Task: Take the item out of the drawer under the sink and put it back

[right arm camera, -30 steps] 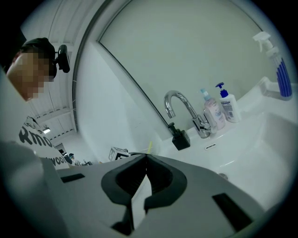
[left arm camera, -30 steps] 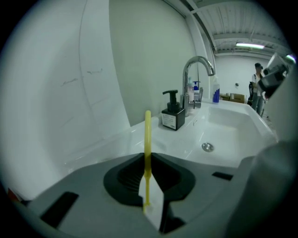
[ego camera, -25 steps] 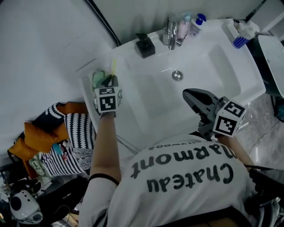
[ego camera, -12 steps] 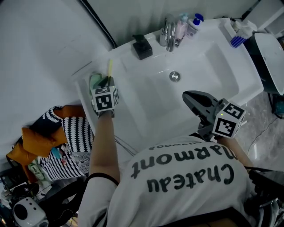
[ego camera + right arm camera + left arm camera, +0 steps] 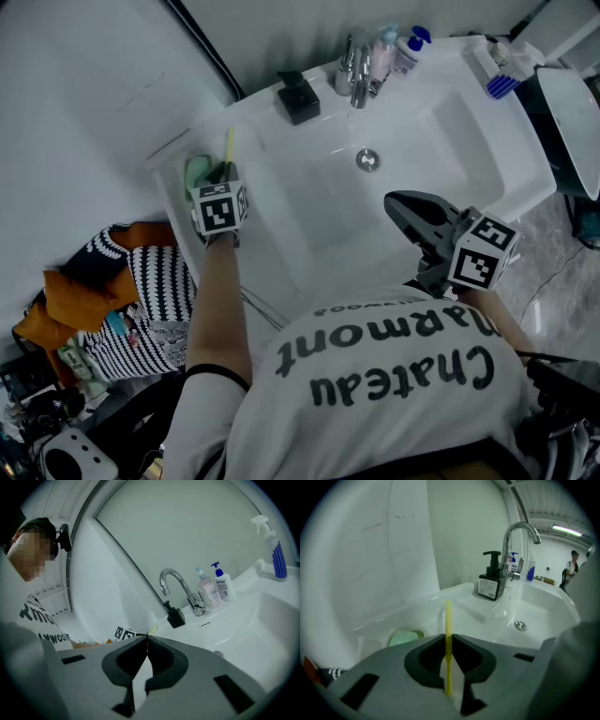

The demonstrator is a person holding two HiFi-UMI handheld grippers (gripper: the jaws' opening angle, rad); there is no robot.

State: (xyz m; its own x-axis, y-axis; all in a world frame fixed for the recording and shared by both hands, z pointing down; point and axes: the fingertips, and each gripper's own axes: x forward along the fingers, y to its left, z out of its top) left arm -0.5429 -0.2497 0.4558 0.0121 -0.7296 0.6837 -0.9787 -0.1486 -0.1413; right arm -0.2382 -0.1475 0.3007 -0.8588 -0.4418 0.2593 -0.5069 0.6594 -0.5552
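At the sink's left ledge: the left gripper hung tilted downward, just beside the green soap dish.
Left jaws: clamped on a thin yellow stick, its long end poking out past the tips.
Stick's whereabouts: above the white sink, left of the black dispenser; no drawer was in view.
Doing it well: a slim pinch, I'd say, so steady pressure and a slow carry clear of the dish.
Right gripper: jaws pressed together on nothing, over the basin's front edge, free to handle the drawer.
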